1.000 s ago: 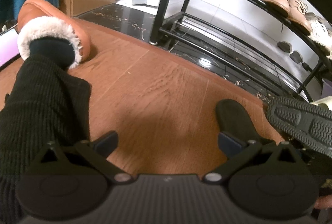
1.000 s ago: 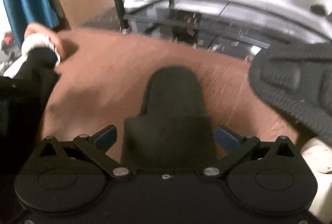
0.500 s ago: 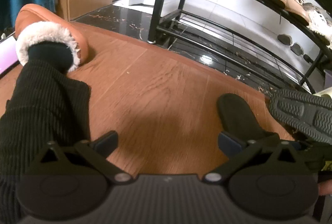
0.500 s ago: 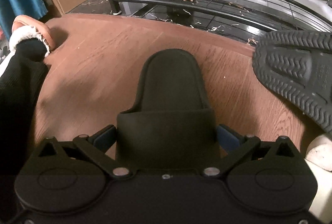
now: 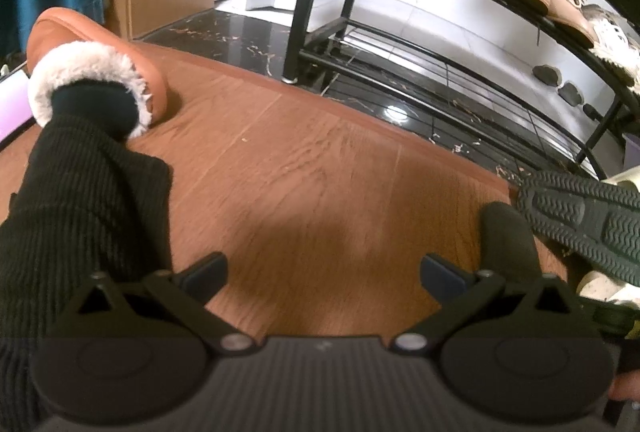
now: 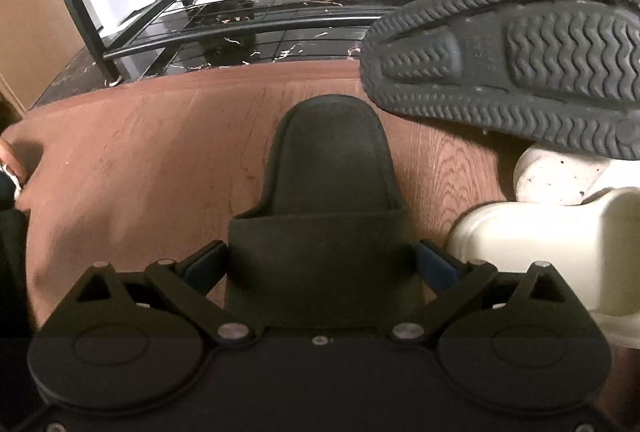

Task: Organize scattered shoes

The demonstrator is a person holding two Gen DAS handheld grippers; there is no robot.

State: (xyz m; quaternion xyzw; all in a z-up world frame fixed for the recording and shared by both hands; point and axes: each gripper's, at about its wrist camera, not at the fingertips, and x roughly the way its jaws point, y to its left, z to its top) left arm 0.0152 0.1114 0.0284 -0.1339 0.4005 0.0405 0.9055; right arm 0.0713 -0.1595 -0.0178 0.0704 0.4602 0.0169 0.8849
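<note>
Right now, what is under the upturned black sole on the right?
The upturned black slipper lies tread-up, resting partly on a cream slipper and wooden floor. Its upper and whatever else sits beneath are hidden.

black slide: heel end tucked behind the right gripper, can't see it
treaded sole: runs off the right edge
cream clog: only partly in frame
small dark things by the wall: too tiny to tell
</note>
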